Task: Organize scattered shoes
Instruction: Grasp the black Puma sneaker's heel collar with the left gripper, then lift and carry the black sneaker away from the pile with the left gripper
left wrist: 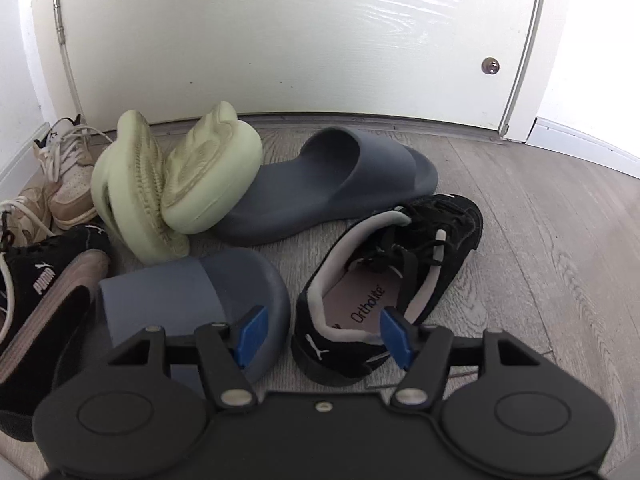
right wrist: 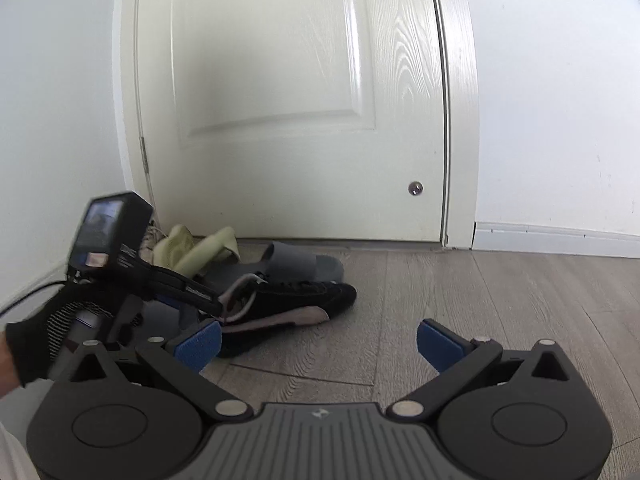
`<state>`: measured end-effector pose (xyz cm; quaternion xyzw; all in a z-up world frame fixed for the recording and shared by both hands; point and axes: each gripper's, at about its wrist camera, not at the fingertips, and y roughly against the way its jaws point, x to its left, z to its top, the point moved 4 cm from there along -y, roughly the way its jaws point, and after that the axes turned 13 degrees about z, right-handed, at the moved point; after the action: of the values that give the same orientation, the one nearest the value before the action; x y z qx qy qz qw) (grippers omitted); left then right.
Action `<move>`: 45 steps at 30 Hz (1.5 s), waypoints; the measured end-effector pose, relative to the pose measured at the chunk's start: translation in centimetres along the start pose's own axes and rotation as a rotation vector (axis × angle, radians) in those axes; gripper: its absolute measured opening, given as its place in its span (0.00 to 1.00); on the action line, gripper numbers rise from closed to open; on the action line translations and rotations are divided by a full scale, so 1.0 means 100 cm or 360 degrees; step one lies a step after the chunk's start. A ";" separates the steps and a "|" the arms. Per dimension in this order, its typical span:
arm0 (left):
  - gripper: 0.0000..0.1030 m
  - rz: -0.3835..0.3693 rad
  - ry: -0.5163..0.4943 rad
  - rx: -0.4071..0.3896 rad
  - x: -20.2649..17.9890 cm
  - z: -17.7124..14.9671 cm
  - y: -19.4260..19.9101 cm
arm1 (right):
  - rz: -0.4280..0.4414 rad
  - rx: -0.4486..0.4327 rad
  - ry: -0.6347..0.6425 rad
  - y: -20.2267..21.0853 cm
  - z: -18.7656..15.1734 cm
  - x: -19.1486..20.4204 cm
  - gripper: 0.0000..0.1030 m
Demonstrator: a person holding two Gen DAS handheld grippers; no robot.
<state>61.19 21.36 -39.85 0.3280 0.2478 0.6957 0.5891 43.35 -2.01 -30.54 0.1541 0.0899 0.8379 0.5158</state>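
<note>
Black sneaker (left wrist: 384, 280) heel between open left jaws; unclamped

The door (left wrist: 300, 32) is white with a wood-grain pattern. The floor (left wrist: 540, 240) is grey wood. Two slippers (left wrist: 176, 176) are pale green. The far slide (left wrist: 332, 184) is dark grey-blue. The near sneaker (left wrist: 388, 276) is black with grey trim.
</note>
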 end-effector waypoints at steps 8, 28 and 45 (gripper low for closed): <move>0.43 0.0039 -0.0025 0.0069 -0.016 0.011 -0.047 | -0.0086 0.0020 -0.0092 0.021 -0.019 -0.015 1.00; 0.18 -0.0086 0.0219 0.0154 -0.037 -0.054 0.029 | -0.0143 -0.0058 -0.0346 0.039 -0.027 -0.060 1.00; 0.75 0.0284 0.0170 0.0136 0.009 -0.050 0.045 | -0.0094 0.0056 -0.0280 0.023 -0.035 -0.042 1.00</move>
<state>54.43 21.62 -39.76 0.3361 0.2779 0.7507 0.4963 41.99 -6.81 -33.78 0.2334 0.0635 0.8038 0.5435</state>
